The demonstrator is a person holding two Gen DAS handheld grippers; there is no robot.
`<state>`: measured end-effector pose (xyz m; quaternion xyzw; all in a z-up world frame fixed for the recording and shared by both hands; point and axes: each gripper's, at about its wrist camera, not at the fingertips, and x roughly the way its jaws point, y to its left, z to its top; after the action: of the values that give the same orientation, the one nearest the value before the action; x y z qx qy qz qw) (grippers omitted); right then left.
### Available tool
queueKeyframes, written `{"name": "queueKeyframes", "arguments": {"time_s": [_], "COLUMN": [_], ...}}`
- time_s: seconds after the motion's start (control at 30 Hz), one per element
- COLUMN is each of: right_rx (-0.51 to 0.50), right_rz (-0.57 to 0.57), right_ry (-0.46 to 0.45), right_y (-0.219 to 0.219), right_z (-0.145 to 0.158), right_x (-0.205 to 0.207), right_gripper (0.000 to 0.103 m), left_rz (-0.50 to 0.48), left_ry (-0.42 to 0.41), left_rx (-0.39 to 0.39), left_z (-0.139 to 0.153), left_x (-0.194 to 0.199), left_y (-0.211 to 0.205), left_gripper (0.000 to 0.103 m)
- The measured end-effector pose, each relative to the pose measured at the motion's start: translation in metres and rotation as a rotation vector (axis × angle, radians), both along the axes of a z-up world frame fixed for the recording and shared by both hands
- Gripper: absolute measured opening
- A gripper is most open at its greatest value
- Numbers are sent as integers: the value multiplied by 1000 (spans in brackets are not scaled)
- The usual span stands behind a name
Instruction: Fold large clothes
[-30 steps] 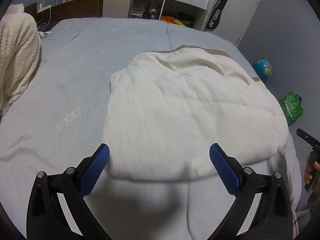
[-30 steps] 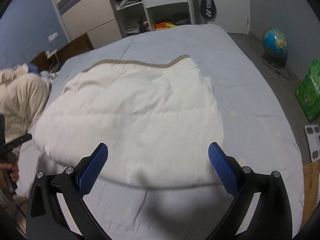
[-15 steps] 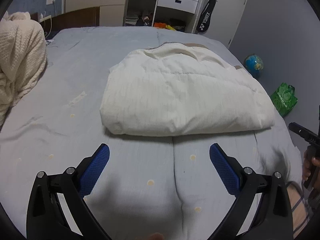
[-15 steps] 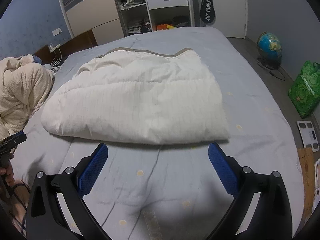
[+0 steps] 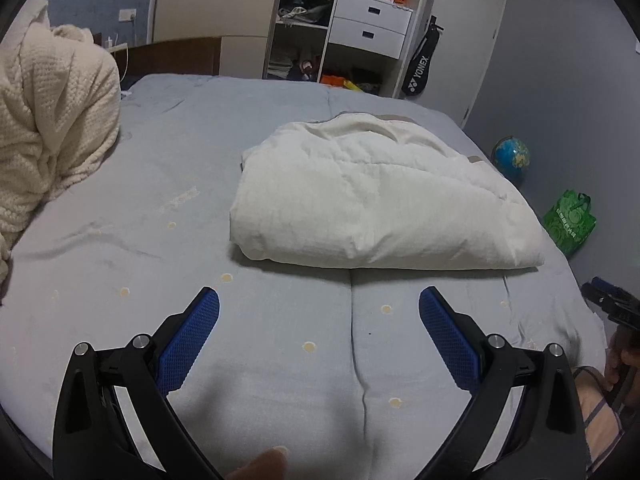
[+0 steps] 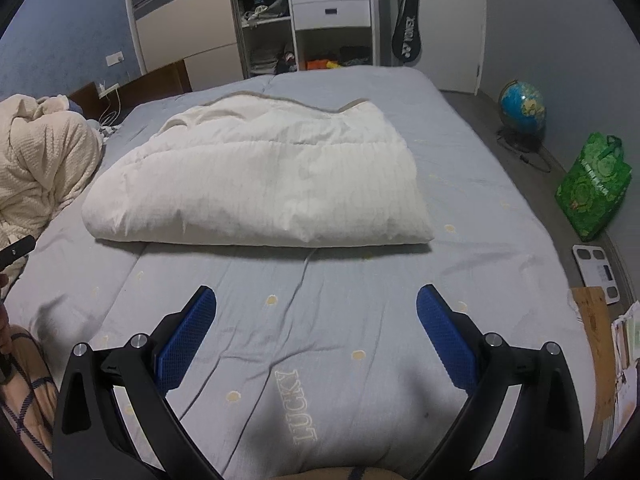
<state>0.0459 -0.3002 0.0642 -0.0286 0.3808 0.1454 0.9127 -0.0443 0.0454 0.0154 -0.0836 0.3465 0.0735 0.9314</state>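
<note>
A cream quilted garment (image 5: pixel 376 200) lies folded in a thick rectangle on the grey-blue bed; it also shows in the right wrist view (image 6: pixel 264 184). My left gripper (image 5: pixel 319 300) is open and empty, held above the bed sheet in front of the fold's near edge. My right gripper (image 6: pixel 316 298) is also open and empty, above the sheet short of the fold. The right gripper's tip (image 5: pixel 608 304) shows at the right edge of the left wrist view.
A cream knitted blanket (image 5: pixel 48 128) is heaped at the bed's left side. Beyond the bed stand a shelf unit with drawers (image 6: pixel 328 4) and a racket bag (image 6: pixel 406 32). A globe (image 6: pixel 522 106), a green bag (image 6: pixel 596 188) and a scale (image 6: pixel 596 272) are on the floor at right.
Both grippers have pulled back from over the folded garment toward the bed's near edge. The garment has settled flat in its fold.
</note>
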Motion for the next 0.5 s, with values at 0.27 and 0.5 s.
{"name": "queueKeyframes", "arguments": {"time_s": [0.27,0.5], "right_rx": [15,12], "right_rz": [2,0], "right_ry": [-43,-76], "right_y": [-3,-8], "right_z": [10,18], "right_x": [-24,-42], "right_gripper": [95,95], "left_rz": [-29,-53], "left_ry": [-24,-74], "left_rx": [66,59], "left_z": [4,11], "left_x": [-8,-24], "left_y": [-17,-25], "left_gripper": [96,97]}}
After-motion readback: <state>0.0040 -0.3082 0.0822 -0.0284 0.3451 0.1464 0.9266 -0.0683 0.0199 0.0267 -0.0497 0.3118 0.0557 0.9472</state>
